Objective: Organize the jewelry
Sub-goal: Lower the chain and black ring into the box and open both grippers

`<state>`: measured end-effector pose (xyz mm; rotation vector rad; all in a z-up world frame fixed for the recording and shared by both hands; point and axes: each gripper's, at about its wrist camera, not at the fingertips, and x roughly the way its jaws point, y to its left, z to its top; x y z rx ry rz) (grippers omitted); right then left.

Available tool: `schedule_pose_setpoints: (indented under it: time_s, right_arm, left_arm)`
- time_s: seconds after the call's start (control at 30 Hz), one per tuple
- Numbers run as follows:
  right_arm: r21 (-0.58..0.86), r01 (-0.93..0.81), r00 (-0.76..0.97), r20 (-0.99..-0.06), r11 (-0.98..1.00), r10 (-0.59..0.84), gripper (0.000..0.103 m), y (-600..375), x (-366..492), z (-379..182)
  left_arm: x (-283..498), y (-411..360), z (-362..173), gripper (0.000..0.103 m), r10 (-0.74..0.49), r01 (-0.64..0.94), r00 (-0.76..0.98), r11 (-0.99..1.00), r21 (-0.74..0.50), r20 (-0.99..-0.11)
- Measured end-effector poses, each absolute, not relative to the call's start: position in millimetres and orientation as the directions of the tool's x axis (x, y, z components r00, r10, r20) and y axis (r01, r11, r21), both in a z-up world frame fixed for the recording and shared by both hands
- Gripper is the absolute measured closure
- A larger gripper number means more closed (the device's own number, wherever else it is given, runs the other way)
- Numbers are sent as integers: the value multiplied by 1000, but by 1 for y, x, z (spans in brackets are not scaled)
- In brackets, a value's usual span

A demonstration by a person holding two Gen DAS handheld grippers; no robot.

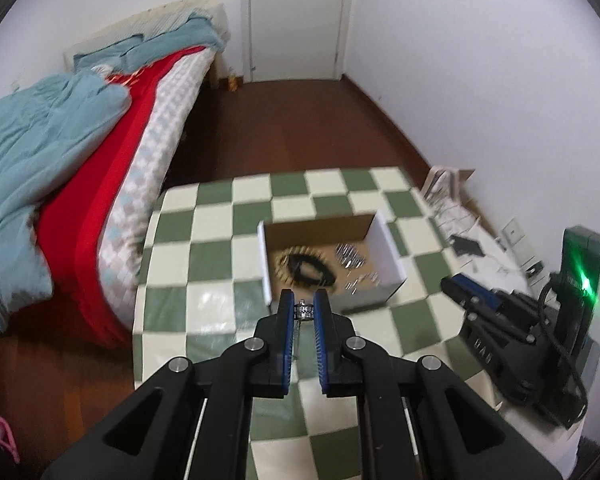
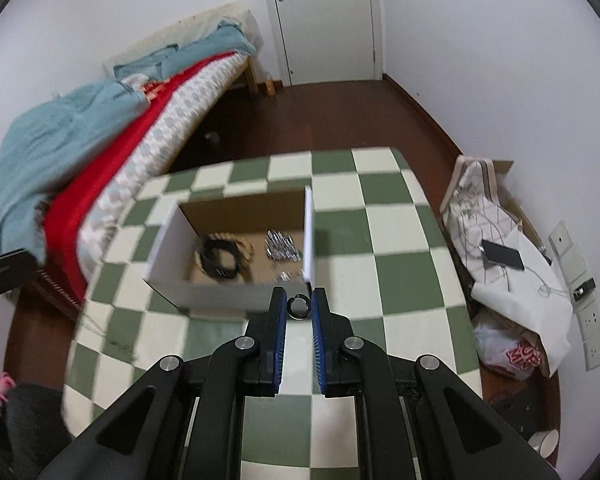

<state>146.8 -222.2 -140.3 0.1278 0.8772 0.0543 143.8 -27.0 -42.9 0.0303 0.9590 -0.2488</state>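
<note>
An open cardboard box (image 1: 388,248) (image 2: 168,240) sits on the green-and-white checkered table (image 1: 204,256) (image 2: 380,240). It holds dark and tan bracelets (image 1: 306,268) (image 2: 222,258) and silver pieces (image 1: 350,258) (image 2: 280,246). My left gripper (image 1: 304,310) is shut on a silver piece with a thin chain (image 1: 303,311) hanging down, just in front of the box. My right gripper (image 2: 299,306) is shut on a small dark ring (image 2: 298,306), near the box's front right corner. The right gripper also shows in the left wrist view (image 1: 460,292).
A bed (image 1: 100,152) (image 2: 100,140) with red and blue covers lies left of the table. A white bag with a phone (image 2: 502,258) and boxes stand on the floor at the right by the wall. A door (image 1: 296,16) is at the back.
</note>
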Motion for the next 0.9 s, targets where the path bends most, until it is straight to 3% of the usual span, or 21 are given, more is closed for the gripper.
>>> schedule_pose_setpoints:
  time_s: [0.3, 0.9]
  right_arm:
    - [156, -5, 643, -756, 988, 123, 90, -220, 183, -97]
    - [284, -9, 463, -848, 959, 256, 90, -216, 275, -159]
  left_arm:
    - [211, -50, -10, 96, -275, 305, 527, 944, -124, -804]
    - [313, -78, -97, 93, -335, 282, 259, 923, -261, -906]
